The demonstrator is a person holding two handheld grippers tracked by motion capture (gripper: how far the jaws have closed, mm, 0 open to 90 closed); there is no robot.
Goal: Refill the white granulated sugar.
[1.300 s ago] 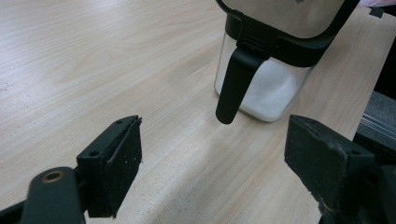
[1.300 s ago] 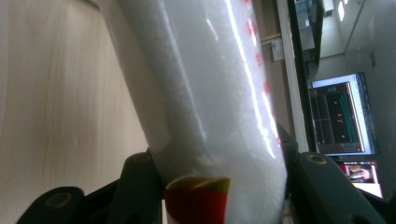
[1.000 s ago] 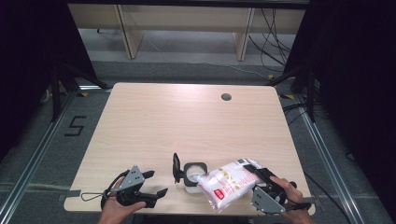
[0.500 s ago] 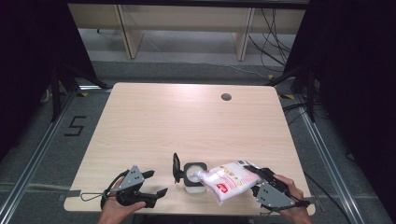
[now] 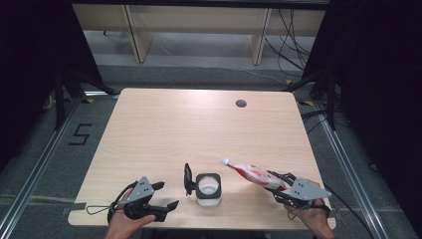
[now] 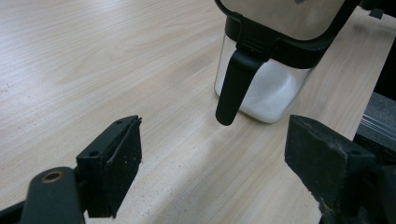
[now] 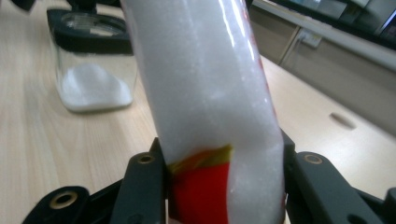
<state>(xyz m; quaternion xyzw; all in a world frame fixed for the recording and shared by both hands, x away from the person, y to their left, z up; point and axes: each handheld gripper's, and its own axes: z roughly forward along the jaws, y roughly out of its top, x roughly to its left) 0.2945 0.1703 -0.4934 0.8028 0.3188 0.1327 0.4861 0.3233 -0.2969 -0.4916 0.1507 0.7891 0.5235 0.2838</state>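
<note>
The right gripper has its fingers clenched on the lower, red-printed end of a soft clear bag of white granules, a pad pressed into each side so that the plastic bulges between them; the bag rises straight out of the grip and leans away from the camera in the right gripper view; in the high view the same bag lies slanted, its twisted tip pointing up and left toward the middle of the tabletop, its body running down to the right gripper and the hand that bears it at the near right edge; the left gripper has its fingers released, spread wide over bare wood with nothing between them, resting low just above the surface; ahead of them in the left gripper view stands a clear jar with a black collar, its hinged lid swung up and a black latch tab hanging down its front; a shallow heap of white granules covers the jar's bottom; in the high view the jar stands open near the front edge, between the two grippers, with the left gripper just beside it on one side and the bag's tip near it but apart on the other; a dark round hole marks the far right part of the tabletop.
</note>
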